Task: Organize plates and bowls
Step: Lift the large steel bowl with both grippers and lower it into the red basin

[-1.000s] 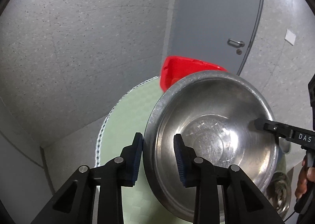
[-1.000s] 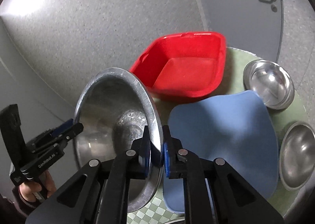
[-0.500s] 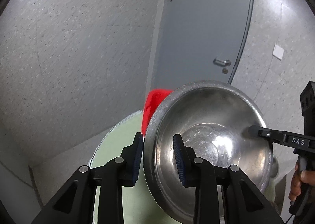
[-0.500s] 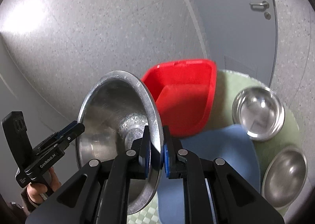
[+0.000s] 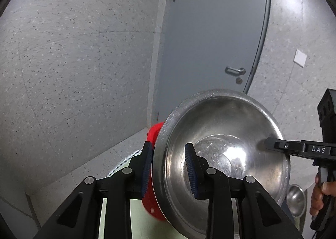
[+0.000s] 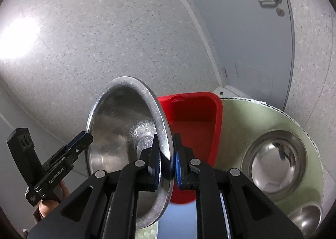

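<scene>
A large steel bowl (image 5: 222, 155) is held in the air between both grippers, tilted on edge. My left gripper (image 5: 168, 167) straddles its left rim with the jaws apart, one finger inside and one outside. My right gripper (image 6: 167, 163) is shut on the opposite rim of the bowl (image 6: 126, 134). The right gripper also shows in the left wrist view (image 5: 273, 145) at the bowl's far rim, and the left gripper shows in the right wrist view (image 6: 84, 140). A red tub (image 6: 193, 125) sits behind the bowl on the round green table (image 6: 241, 121).
Two smaller steel bowls (image 6: 275, 161) (image 6: 306, 220) rest on the table's right side. A blue plate (image 6: 174, 220) lies below the held bowl. A grey door (image 5: 210, 39) and speckled walls stand behind.
Both grippers have lifted the large bowl higher. The table, red tub and other bowls have dropped lower in both views.
</scene>
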Available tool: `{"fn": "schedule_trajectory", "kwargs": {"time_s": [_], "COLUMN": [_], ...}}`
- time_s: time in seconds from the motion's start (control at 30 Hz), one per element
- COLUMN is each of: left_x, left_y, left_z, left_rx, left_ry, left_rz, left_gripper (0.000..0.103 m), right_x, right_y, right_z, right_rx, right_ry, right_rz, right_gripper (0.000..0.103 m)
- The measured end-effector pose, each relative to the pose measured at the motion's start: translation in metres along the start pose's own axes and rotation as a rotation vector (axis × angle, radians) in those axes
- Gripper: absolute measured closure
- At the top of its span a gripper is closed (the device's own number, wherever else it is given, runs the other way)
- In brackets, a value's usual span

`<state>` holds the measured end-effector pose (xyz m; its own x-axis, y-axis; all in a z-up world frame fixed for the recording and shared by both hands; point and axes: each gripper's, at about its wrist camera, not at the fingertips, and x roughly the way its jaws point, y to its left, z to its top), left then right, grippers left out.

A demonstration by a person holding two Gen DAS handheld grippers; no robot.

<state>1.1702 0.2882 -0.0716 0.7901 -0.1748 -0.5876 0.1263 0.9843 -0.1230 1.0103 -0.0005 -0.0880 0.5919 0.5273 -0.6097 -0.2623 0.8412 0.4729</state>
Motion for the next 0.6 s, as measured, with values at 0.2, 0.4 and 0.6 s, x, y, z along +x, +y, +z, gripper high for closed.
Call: {"fn": "schedule_trajectory", "kwargs": {"time_s": [0.2,0.4,0.6], "left_x": [0.068,0.128,0.171], "left_y": [-0.007,-0.01,-0.018], "left_z": [0.025,0.037,0.05], "left_rx": [0.017,0.013,0.025], "left_ry": [0.066,0.14,0.179], "left_rz": [0.009,0.012,0.032], "left_gripper": [0.076,0.076,0.089], "right_x": [0.03,0.054,0.069], "right_y": [-0.019,-0.034,-0.046], "right_z": [0.016,0.02,0.017], "right_rx": [0.033,0.047,0.057], "right_ry": [0.039,0.081,0.107], "right_rz": [-0.022,-0.043,-0.062], "right_gripper": [0.092,0.092,0.092]}}
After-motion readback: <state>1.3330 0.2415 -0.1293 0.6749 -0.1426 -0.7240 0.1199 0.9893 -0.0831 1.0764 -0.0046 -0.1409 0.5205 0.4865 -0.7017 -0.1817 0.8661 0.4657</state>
